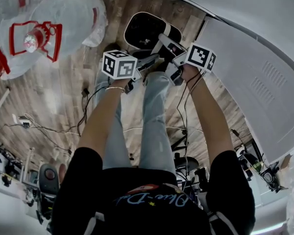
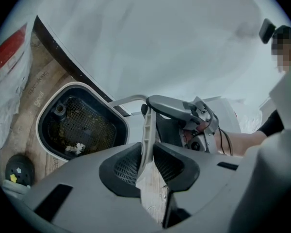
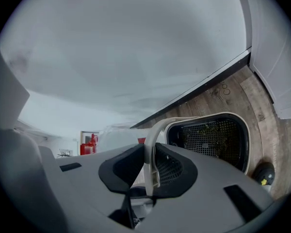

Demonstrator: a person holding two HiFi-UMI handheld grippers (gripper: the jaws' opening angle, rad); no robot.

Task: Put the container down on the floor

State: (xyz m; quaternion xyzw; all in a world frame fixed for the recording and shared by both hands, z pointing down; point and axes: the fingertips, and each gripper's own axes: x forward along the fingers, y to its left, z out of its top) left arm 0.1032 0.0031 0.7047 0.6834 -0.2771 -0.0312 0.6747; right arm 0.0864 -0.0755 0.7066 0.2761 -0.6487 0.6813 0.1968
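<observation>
container with white rim and dark mesh lining (image 1: 146, 29) hangs over the wooden floor (image 1: 63, 92); your left hand-held gripper (image 2: 145, 161) and right hand-held gripper (image 3: 149, 166) both pinch its thin pale handle (image 2: 146, 127). lowered unevenly, it could tip or slip.

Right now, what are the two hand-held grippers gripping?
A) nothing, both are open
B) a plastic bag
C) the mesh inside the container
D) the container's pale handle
D: in each gripper view the pale handle runs up between the pads of the left hand-held gripper and the right hand-held gripper, pinched from both sides, and arches over to the container.
</observation>
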